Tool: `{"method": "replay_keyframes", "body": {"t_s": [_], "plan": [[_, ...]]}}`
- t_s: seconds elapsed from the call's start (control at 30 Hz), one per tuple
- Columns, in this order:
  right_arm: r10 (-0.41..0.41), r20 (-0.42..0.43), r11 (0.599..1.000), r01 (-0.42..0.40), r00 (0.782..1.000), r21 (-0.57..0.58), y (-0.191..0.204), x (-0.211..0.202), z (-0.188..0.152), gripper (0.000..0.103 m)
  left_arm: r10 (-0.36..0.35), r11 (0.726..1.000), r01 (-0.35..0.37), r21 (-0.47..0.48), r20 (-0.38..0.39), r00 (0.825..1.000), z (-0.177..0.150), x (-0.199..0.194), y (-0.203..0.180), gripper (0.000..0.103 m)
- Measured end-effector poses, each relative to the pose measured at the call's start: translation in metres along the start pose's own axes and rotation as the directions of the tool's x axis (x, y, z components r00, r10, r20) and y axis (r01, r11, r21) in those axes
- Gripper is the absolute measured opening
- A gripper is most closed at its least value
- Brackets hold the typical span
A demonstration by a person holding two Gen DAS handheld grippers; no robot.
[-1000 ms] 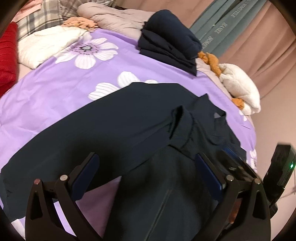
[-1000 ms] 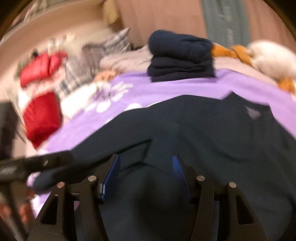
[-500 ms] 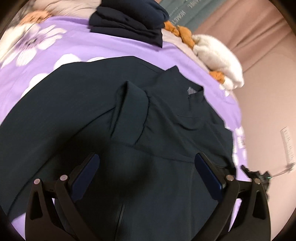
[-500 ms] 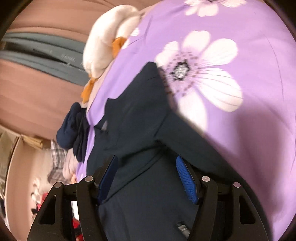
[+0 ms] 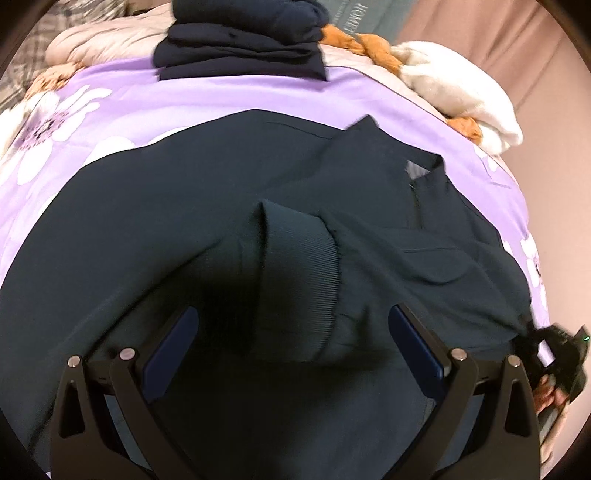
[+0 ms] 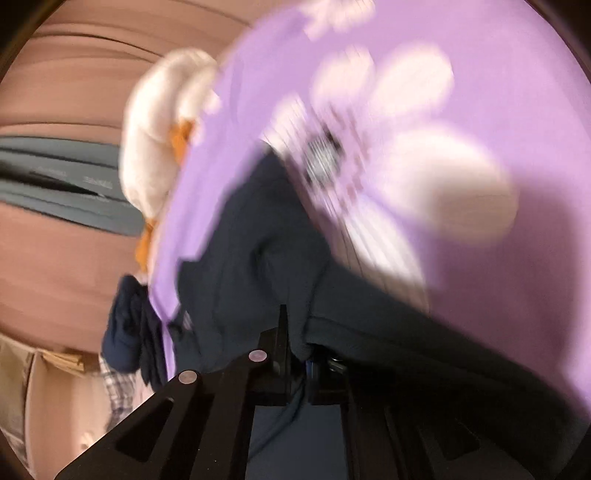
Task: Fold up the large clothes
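A large dark navy jacket (image 5: pixel 147 240) lies spread on the purple flowered sheet (image 5: pixel 221 96). One sleeve is folded in over its front, with the ribbed cuff (image 5: pixel 295 266) on top. My left gripper (image 5: pixel 291 317) hovers open just above that cuff, touching nothing. My right gripper (image 6: pixel 293 332) is rolled onto its side at the jacket's (image 6: pixel 251 251) edge. Its jaws are closing tight, and a bunch of the dark fabric is pinched between the pads. In the left wrist view the right gripper (image 5: pixel 554 354) and a hand show at the jacket's right edge.
A stack of folded dark clothes (image 5: pixel 240 48) sits at the far side of the bed. Beside it lie a white and orange plush bundle (image 5: pixel 461 85), a beige quilt and plaid fabric (image 5: pixel 37 33). Pink curtains hang behind. The sheet (image 6: pixel 498 92) is bare to the jacket's right.
My left gripper has moved in lower over the folded sleeve cuff. My right gripper has rolled onto its side and shut on the jacket's edge, where its jaws stood open before.
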State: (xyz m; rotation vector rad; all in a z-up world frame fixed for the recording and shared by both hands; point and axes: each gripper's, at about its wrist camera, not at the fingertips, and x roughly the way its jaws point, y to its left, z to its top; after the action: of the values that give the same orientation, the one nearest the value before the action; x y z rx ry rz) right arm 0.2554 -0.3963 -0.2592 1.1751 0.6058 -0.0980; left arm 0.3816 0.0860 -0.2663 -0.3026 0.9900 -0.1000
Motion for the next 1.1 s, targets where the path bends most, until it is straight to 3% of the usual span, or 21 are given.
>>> {"method": "replay_keyframes", "body": {"t_s": [0.07,0.2,0.27,0.33,0.37,0.43,0.47,0.5,0.6,0.67,0.73,0.8,0.83,0.9,0.97,1.03,1.07,1.1], "plan": [[0.040,-0.021,0.997,-0.038,0.999,0.060,-0.009,-0.004,0.010,0.006,-0.021,1.000,0.022,0.022,-0.006,1.000,-0.002,0.003,-0.011,0.103],[0.001,-0.064,0.980,0.011,0.998,0.198,-0.043,0.012,0.013,0.005,-0.024,0.999,0.025,0.026,-0.048,0.999,-0.008,0.020,-0.022,0.103],[0.003,-0.088,0.973,0.018,0.996,0.229,-0.051,0.024,0.012,0.000,0.004,1.000,-0.003,0.025,-0.067,0.998,-0.010,0.027,-0.019,0.103],[0.023,-0.129,0.975,0.006,0.991,0.224,-0.049,0.024,0.016,0.000,0.011,1.000,-0.010,0.007,-0.078,0.997,-0.012,0.027,-0.008,0.103],[0.029,-0.173,0.977,0.008,0.985,0.211,-0.045,0.019,0.020,0.005,0.009,1.000,-0.009,0.006,-0.077,0.997,-0.013,0.025,-0.003,0.103],[0.030,-0.195,0.986,0.004,0.980,0.169,-0.036,-0.001,0.025,0.026,0.013,1.000,-0.012,0.017,-0.076,0.997,-0.013,0.019,0.010,0.103],[0.023,-0.179,0.993,-0.002,0.984,0.117,-0.028,-0.018,0.029,0.044,0.004,1.000,-0.002,0.026,-0.078,0.997,-0.013,0.015,0.015,0.103],[0.021,-0.149,0.998,-0.013,0.989,0.060,-0.020,-0.034,0.033,0.053,-0.003,0.999,0.006,0.033,-0.077,0.997,-0.013,0.011,0.017,0.103],[-0.028,-0.044,0.986,0.021,0.999,-0.168,0.013,-0.055,0.042,0.058,-0.017,0.998,0.021,0.060,-0.076,0.997,-0.011,0.006,0.017,0.103],[-0.094,-0.045,0.941,0.074,0.995,-0.330,0.038,-0.037,0.047,0.064,-0.001,0.996,0.007,0.085,-0.067,0.998,-0.011,0.007,0.011,0.103],[-0.158,-0.052,0.899,0.122,0.986,-0.420,0.054,-0.010,0.053,0.064,-0.004,0.996,0.010,0.089,-0.068,0.998,-0.010,0.013,0.006,0.103],[-0.225,-0.006,0.851,0.194,0.974,-0.487,0.066,0.025,0.065,0.064,-0.021,0.996,0.029,0.086,-0.082,0.996,-0.010,0.020,0.003,0.103],[-0.242,-0.013,0.846,0.204,0.970,-0.493,0.064,0.035,0.069,0.064,-0.027,0.995,0.036,0.095,-0.088,0.996,-0.010,0.022,0.001,0.103],[-0.262,-0.097,0.869,0.191,0.960,-0.457,0.052,0.064,0.079,0.064,-0.027,0.991,0.038,0.125,-0.087,0.996,-0.008,0.025,-0.006,0.103],[-0.218,-0.136,0.891,0.140,0.966,-0.433,0.049,0.077,0.082,0.062,-0.036,0.989,0.049,0.140,-0.088,0.995,-0.004,0.029,-0.010,0.103],[-0.222,-0.145,0.867,0.127,0.964,-0.482,0.054,0.085,0.077,0.038,-0.047,0.988,0.060,0.142,-0.092,0.995,-0.001,0.035,-0.014,0.103],[-0.250,-0.128,0.840,0.149,0.960,-0.522,0.057,0.087,0.074,0.006,-0.041,0.987,0.053,0.150,-0.088,0.995,0.000,0.038,-0.016,0.102],[-0.255,-0.074,0.808,0.170,0.964,-0.564,0.063,0.083,0.071,0.006,-0.035,0.986,0.047,0.158,-0.080,0.996,0.000,0.039,-0.018,0.102]]}}
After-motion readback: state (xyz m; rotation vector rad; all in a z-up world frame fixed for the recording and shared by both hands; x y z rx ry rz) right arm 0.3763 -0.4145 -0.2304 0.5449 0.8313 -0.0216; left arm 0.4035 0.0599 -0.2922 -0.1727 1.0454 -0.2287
